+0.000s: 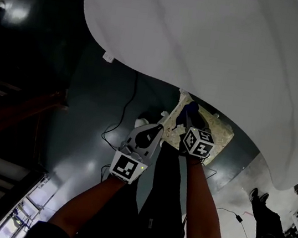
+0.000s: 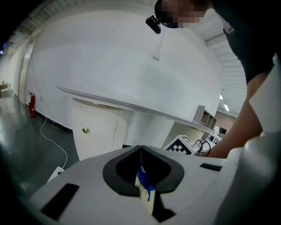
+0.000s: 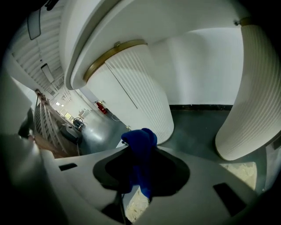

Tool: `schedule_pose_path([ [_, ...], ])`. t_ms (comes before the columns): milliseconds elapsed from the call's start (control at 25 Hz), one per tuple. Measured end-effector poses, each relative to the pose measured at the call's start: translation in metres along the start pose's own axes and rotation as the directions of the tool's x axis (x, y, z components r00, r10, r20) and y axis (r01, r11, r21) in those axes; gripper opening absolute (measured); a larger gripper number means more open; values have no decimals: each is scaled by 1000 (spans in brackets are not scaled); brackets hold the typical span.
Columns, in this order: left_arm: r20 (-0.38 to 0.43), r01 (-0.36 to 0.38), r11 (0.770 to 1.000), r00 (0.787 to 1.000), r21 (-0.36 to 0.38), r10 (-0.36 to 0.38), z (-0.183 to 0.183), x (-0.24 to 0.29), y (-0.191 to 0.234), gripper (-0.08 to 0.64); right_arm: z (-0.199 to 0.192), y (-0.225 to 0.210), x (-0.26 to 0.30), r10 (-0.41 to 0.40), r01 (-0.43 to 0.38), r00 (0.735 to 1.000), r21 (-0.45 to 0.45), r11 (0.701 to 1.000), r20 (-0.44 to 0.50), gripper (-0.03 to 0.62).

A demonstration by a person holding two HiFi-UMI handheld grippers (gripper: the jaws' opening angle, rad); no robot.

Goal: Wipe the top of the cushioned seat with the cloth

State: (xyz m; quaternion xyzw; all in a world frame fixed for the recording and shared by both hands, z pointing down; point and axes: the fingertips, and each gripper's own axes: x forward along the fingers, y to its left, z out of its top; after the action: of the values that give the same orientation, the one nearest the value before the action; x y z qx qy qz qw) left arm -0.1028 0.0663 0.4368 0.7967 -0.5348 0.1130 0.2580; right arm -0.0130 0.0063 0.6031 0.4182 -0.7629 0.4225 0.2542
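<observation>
White tabletop (image 1: 216, 48) spreads over most of the head view, ahead of and above both grippers, and its edge overhangs the far part of the work area. Ribbed white pedestals (image 3: 145, 92) stand beyond the right gripper's jaws, with dark floor between them.

Directly under and just ahead of the right gripper (image 1: 186, 116) sits the cushioned seat (image 1: 217, 137), a pale speckled pad tucked partly beneath the tabletop edge. Its top looks within reach, which would explain why both arms are stretched down and forward.

That right gripper is clamped on the cloth (image 3: 140, 140), a blue wad bunched between the jaws and bulging past the tips. The bulge leaves soft fabric, not hard plastic, to meet the seat. I judge the wipe is about to begin or only just under way. Whether the cloth touches the pad yet I cannot tell.

Beside it, to its left and a little behind, the left gripper (image 2: 140, 151) has its jaws closed tip to tip. A sliver of blue and cream shows in the gap below the tips, most likely the cloth and seat beyond, not something gripped. It seems parked clear of the wiping path.
</observation>
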Motion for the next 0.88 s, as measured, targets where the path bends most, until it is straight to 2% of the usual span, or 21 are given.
schedule_pose_path([
  [200, -27, -19, 1000, 999, -21, 18, -12, 8, 7, 17, -11, -6, 34, 2, -1, 1000, 34, 999, -31, 133],
  [440, -44, -7, 1000, 999, -16, 6, -20, 12, 6, 17, -21, -13, 59, -27, 26, 999, -15, 1000, -39, 133],
  [640, -59, 5, 999, 998, -38, -7, -33, -1, 4, 17, -41, -20, 65, -65, 69, 997, 94, 993, -49, 133],
  [760, -59, 11, 999, 998, -53, -15, -35, 3, 6, 17, -43, -25, 71, -86, 90, 993, 56, 994, -77, 133],
  [880, -56, 13, 999, 998, -49, -16, -33, 6, 11, 17, -41, -31, 75, -102, 110, 988, 59, 992, -116, 133],
])
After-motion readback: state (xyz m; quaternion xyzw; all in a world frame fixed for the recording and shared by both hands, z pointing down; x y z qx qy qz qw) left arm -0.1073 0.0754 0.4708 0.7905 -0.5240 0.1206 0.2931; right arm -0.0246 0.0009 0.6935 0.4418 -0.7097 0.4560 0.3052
